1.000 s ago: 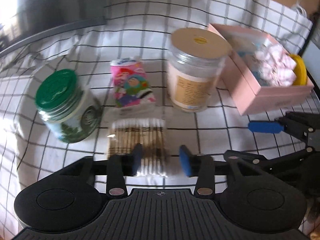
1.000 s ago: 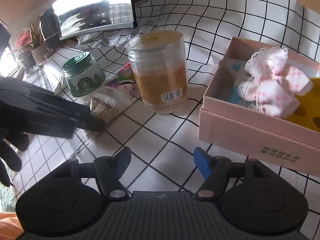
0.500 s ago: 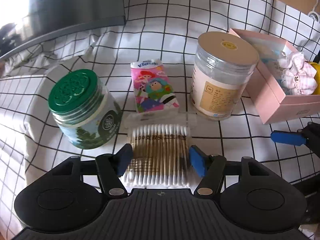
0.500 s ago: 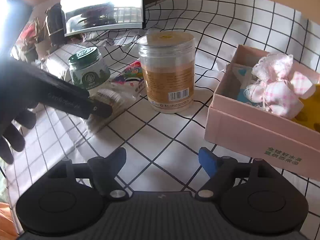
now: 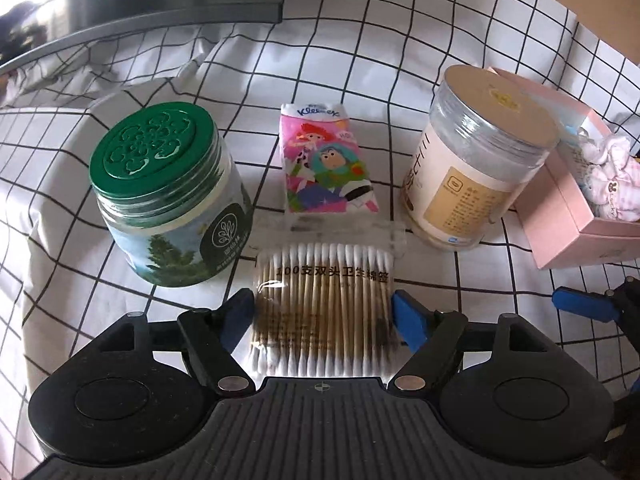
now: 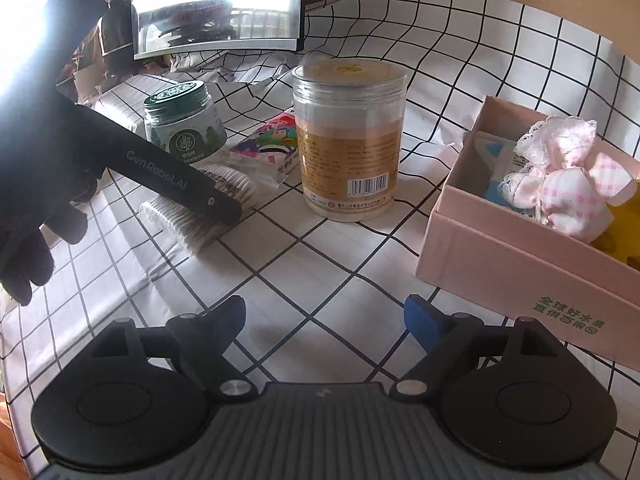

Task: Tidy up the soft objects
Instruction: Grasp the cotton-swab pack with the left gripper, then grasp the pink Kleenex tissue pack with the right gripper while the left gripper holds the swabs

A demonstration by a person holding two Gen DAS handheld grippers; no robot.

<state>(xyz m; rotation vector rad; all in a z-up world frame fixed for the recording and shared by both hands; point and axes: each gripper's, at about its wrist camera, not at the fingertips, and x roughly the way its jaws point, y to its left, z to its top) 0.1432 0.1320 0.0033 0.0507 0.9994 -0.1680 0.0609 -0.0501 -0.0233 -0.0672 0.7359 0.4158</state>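
A clear pack of cotton swabs (image 5: 324, 300) lies on the checked cloth. My left gripper (image 5: 324, 314) is open, its blue pads on either side of the pack, not squeezing it. The pack also shows in the right wrist view (image 6: 192, 216), under the left gripper's finger. A cartoon tissue pack (image 5: 326, 166) lies just beyond it. A pink box (image 6: 516, 264) at the right holds a pink cloth toy (image 6: 568, 188). My right gripper (image 6: 326, 322) is open and empty above the cloth, left of the box.
A green-lidded jar (image 5: 168, 196) stands left of the swabs and a clear tub with a tan lid (image 5: 476, 160) stands right of them. A monitor (image 6: 216, 4) stands at the back. A yellow thing (image 6: 622, 236) lies in the box.
My left gripper's jaws have opened wider and now stand on both sides of the swab pack. The right gripper has drawn back slightly.
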